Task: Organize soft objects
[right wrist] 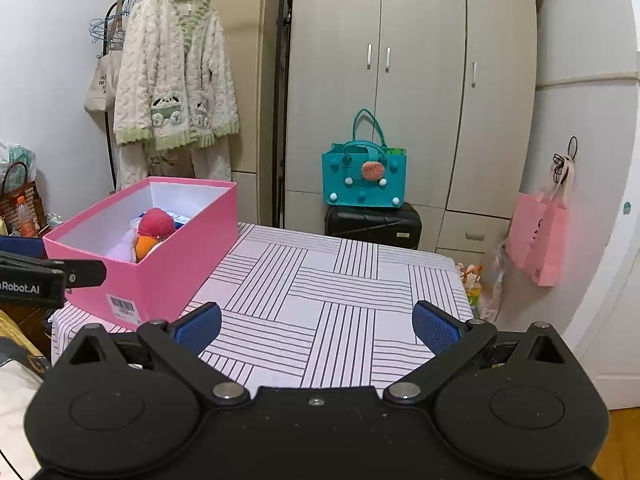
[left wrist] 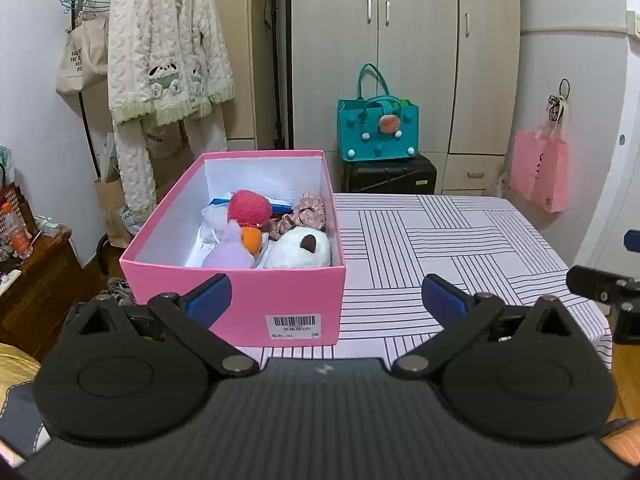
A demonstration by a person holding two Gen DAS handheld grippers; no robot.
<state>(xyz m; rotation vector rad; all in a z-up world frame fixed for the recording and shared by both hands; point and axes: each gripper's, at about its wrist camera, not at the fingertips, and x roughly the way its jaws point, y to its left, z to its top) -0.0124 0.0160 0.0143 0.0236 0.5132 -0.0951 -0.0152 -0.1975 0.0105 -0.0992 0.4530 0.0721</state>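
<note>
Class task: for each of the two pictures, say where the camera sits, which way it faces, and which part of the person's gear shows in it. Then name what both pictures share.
Left wrist view: on the left gripper, facing the near end of the pink box of soft toys; its open blue fingers show, and the right gripper's tip at the right edge.
Right wrist view: on the right gripper, facing the striped table; its open fingers show, the left gripper at the left edge.
Shared: box, table, teal bag, wardrobe.

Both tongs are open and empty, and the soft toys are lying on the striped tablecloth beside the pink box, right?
Not quite. The toys are inside the pink box, not on the tablecloth; the left wrist view shows it. Both the left tongs and right tongs are open and empty.
</note>
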